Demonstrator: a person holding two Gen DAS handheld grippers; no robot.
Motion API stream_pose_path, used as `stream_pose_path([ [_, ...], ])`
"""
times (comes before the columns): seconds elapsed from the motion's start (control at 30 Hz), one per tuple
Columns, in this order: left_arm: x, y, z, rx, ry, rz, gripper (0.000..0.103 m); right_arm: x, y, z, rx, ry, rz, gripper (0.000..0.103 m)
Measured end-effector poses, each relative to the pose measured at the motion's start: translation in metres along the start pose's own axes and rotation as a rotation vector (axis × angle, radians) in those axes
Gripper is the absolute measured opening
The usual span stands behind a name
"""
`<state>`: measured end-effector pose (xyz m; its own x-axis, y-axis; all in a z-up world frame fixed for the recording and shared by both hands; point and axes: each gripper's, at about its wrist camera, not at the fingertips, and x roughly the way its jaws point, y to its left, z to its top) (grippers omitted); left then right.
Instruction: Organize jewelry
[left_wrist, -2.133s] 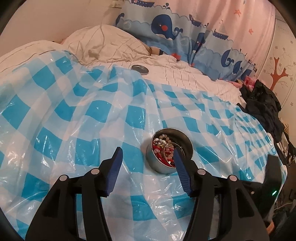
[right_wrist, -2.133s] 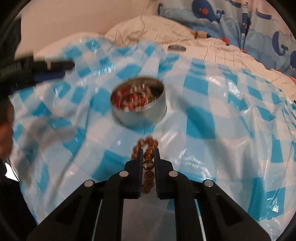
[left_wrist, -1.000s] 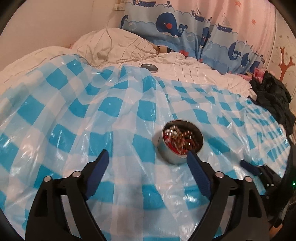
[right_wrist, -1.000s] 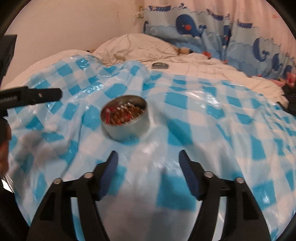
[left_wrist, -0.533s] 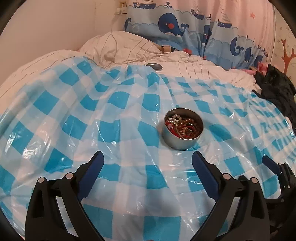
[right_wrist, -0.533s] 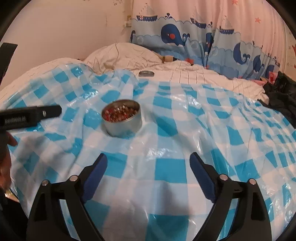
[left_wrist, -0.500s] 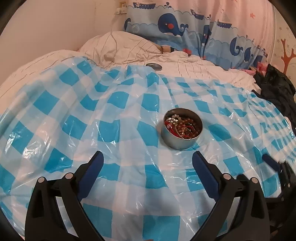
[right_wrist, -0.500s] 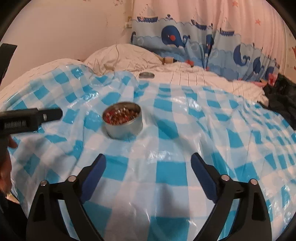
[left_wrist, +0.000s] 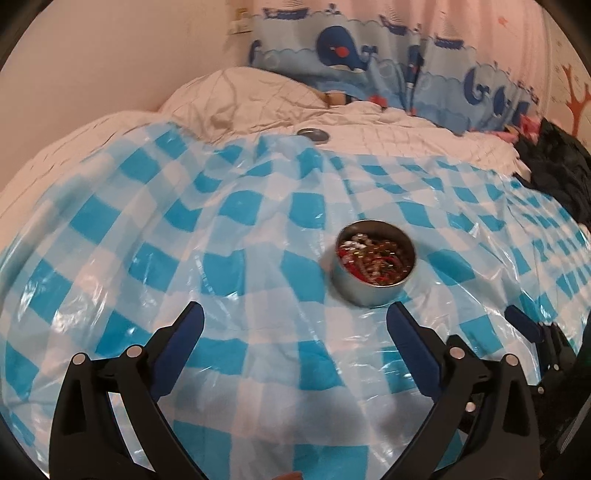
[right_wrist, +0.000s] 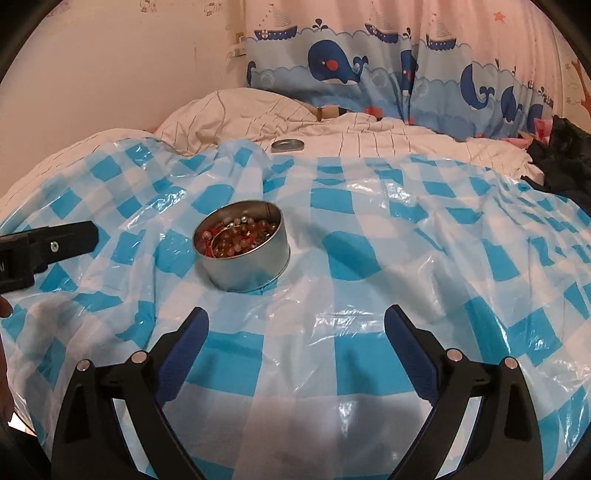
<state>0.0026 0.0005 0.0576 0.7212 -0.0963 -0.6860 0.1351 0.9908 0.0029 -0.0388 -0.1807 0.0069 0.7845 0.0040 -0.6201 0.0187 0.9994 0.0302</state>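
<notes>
- now that the brown bead bracelet has left the right gripper (right_wrist: 295, 325) for the round metal tin (right_wrist: 242, 245), sorted.
- both jaws apart, empty; left gripper (left_wrist: 295, 321) opened wider just now.

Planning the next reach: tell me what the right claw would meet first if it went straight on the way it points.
Probably the blue-checked plastic sheet on the bed. The right claw is open, empty and angled downward; the round tin of beads sits left of its line, so it would likely pass beside it, though depth is unclear.
</notes>
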Motion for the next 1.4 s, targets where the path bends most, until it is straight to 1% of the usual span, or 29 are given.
stream_pose_path([
  [0.13,-0.003,-0.016,0.003,0.043,-0.019,-0.007,0.095,0.0,-0.003,-0.001,0.016,-0.001,-0.002,0.092],
  [0.27,-0.002,-0.021,0.002,0.059,-0.011,0.003,0.095,0.003,-0.002,-0.003,0.02,0.012,0.0,0.092],
  [0.6,0.0,-0.008,0.0,0.023,-0.002,0.019,0.095,0.005,0.0,-0.005,0.018,0.024,0.0,0.092],
  [0.97,0.001,-0.01,0.0,0.033,0.004,0.021,0.095,0.009,0.003,-0.008,0.008,0.039,0.004,0.092],
  [1.07,0.002,-0.01,0.0,0.036,0.006,0.025,0.095,0.009,0.004,-0.008,0.007,0.041,0.004,0.096],
  [1.4,0.003,-0.011,-0.001,0.037,0.007,0.026,0.095,0.009,0.004,-0.008,0.006,0.041,0.007,0.096],
])
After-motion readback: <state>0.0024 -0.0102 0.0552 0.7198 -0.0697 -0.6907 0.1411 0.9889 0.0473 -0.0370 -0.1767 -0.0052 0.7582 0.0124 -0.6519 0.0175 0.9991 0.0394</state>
